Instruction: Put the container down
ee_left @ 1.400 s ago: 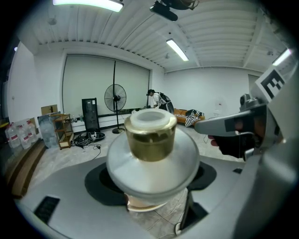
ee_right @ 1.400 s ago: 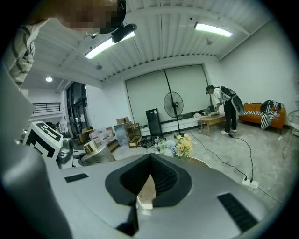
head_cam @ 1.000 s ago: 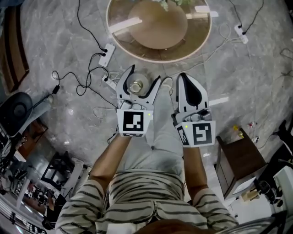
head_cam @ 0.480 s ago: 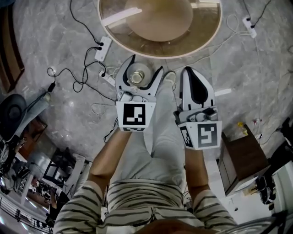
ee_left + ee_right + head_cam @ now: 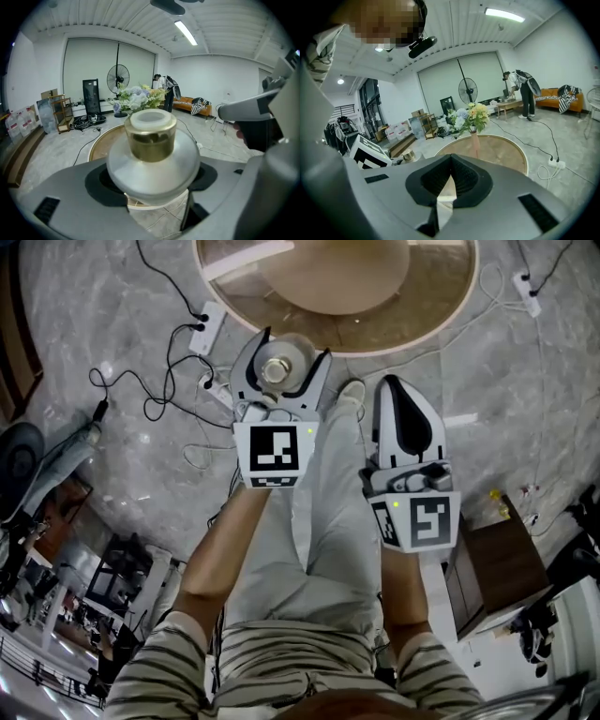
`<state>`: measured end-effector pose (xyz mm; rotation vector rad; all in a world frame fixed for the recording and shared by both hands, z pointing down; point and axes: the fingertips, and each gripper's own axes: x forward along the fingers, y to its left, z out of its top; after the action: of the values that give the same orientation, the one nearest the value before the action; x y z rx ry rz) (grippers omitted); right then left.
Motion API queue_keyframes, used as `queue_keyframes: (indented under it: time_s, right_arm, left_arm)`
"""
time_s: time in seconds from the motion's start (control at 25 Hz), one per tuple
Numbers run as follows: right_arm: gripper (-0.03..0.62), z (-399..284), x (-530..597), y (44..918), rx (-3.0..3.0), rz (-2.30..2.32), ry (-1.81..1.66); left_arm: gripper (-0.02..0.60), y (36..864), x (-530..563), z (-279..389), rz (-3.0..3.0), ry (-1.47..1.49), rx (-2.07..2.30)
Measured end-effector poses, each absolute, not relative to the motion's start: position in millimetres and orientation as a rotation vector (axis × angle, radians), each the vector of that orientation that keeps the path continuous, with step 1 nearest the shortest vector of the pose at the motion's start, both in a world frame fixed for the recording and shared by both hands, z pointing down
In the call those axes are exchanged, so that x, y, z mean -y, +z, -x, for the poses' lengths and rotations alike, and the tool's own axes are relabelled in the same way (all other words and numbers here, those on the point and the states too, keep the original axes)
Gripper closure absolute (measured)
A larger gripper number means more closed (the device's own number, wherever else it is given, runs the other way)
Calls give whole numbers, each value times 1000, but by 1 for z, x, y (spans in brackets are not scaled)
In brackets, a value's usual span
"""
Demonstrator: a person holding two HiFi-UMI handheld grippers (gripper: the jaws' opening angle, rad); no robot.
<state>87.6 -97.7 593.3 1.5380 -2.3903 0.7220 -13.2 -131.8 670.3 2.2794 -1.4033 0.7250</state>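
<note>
The left gripper [image 5: 292, 345] is gripping the container [image 5: 280, 367]. Its jaws are standing partly open, each one pressing against a side of the container's round, frosted white body [image 5: 152, 161]. The container is sitting upright between them, and its gold collar [image 5: 150, 138] and white cap [image 5: 150, 118] are rising above the jaws. Nothing is bearing it from below. In the head view it is hanging in the jaws over the grey marble floor [image 5: 112, 324], close to the near rim of the round wooden table [image 5: 427, 329]. In the left gripper view the table [image 5: 99, 140] is lying ahead of the jaws and lower than the container.

The right gripper [image 5: 403, 388] is holding nothing. In the right gripper view its jaws [image 5: 450, 180] are lying closed or very nearly so, showing only a thin sliver of gap between the dark pads [image 5: 471, 180]. Beyond those jaws a vase of flowers [image 5: 474, 123] is standing on the table [image 5: 506, 152]. The two grippers are pointing the same way, side by side and apart, the right one set a little further back.
</note>
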Motion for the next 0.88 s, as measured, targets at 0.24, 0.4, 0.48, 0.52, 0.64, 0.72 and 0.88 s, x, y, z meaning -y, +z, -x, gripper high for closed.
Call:
queue_keyframes:
  time_s: [0.24, 0.4, 0.48, 0.52, 0.64, 0.72, 0.88]
  right_arm:
    - [586, -90, 102, 614, 2380, -1541, 742]
    - [586, -93, 103, 627, 2367, -1531, 746]
    - [586, -95, 102, 635, 2359, -1531, 753]
    - [586, -96, 102, 639, 2355, -1531, 756]
    - [586, -100, 104, 648, 2346, -1530, 765]
    - [586, -103, 106, 653, 2341, -1532, 773]
    - [586, -110, 109, 660, 2331, -1536, 788]
  left_arm:
    - [245, 701, 145, 7, -2275, 725, 1392]
    - [245, 720, 151, -2, -2281, 725, 1392]
    - [245, 732, 152, -5, -2279, 723, 1393]
    - [245, 737, 153, -6, -2277, 726, 1394]
    - [245, 753, 157, -8, -2270, 744, 1394]
    - [245, 763, 159, -10, -2265, 753, 1392]
    - [245, 776, 166, -14, -2259, 771, 1393]
